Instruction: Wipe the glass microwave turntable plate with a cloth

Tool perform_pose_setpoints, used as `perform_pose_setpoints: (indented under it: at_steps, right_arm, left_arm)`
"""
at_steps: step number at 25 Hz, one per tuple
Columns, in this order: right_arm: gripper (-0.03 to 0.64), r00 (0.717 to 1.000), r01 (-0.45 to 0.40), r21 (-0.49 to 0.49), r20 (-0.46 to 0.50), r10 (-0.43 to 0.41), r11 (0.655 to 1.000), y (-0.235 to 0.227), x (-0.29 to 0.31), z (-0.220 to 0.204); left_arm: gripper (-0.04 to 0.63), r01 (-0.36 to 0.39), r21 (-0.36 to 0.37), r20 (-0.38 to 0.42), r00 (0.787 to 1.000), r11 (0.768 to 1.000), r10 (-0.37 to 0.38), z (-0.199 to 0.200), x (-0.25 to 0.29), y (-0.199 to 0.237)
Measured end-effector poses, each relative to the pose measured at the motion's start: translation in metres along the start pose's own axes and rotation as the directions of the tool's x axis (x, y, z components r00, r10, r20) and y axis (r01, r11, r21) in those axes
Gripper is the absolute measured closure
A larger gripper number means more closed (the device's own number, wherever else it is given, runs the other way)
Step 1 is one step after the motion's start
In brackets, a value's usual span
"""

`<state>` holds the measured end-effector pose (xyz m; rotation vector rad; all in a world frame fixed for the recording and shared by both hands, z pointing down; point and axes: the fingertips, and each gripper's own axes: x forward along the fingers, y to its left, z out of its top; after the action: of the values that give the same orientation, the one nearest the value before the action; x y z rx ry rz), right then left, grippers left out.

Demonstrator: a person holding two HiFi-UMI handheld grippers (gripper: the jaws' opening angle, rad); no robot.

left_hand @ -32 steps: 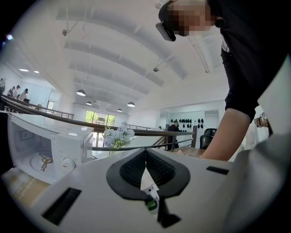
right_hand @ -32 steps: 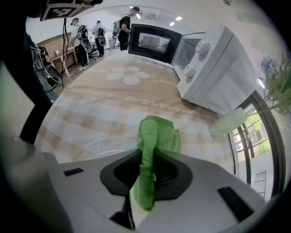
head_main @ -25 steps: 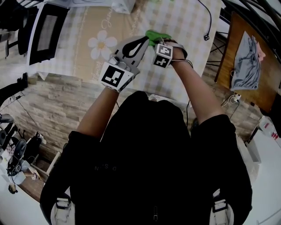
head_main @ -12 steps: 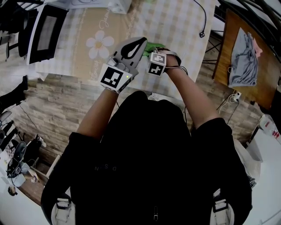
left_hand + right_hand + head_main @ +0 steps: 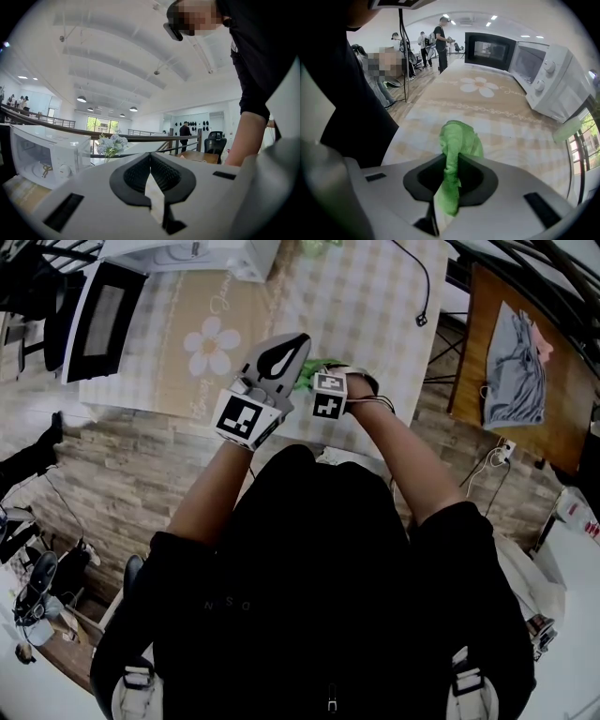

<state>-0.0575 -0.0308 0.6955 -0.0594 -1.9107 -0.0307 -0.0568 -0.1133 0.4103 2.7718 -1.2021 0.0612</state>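
Observation:
My right gripper [image 5: 322,379] [image 5: 457,157] is shut on a green cloth [image 5: 458,140], which hangs bunched out of the jaws above the checked tablecloth [image 5: 520,136]. A corner of the cloth [image 5: 317,365] shows past the marker cube in the head view. Just left of it, my left gripper [image 5: 296,341] [image 5: 150,157] is shut, tips together, with nothing seen between them. The white microwave [image 5: 546,77] [image 5: 49,154] stands at the table's far end with its black door [image 5: 98,315] swung open. I cannot make out the glass turntable plate.
A black cable with a plug [image 5: 419,320] lies on the table's right side. A wooden side table [image 5: 487,399] with a grey garment [image 5: 511,343] stands to the right. The near table edge [image 5: 169,413] is close under the grippers. Flowers [image 5: 111,144] and several people are in the background.
The right gripper with the cloth has drawn back a little toward the person. The left gripper has hardly moved over the table. Both stay shut.

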Motion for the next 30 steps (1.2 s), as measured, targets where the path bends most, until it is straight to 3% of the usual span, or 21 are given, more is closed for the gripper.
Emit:
perform_pose_setpoints:
  at_steps: [7,19,26,30]
  right_arm:
    - [0.541,0.995,0.088,0.065,0.043,-0.091,0.994,-0.044,-0.033,-0.008]
    - [0.54,0.973,0.224,0.134,0.014,-0.228,0.965,-0.124,-0.072,-0.044]
    - [0.538,0.954,0.298,0.13,-0.039,-0.296,0.946,-0.169,-0.082,-0.065]
    - [0.538,0.928,0.371,0.1,-0.083,-0.364,0.923,-0.196,-0.082,-0.077]
  left_arm:
    - [0.575,0.001,0.011,0.011,1.0,1.0,-0.001,0.0,0.011,0.002]
    - [0.575,0.044,0.028,0.009,0.999,0.999,-0.045,-0.001,0.042,0.01]
    - [0.575,0.057,0.011,-0.013,0.998,0.998,-0.057,-0.002,0.054,0.017]
    - [0.575,0.071,0.034,-0.019,0.997,0.997,-0.071,-0.004,0.057,0.022]
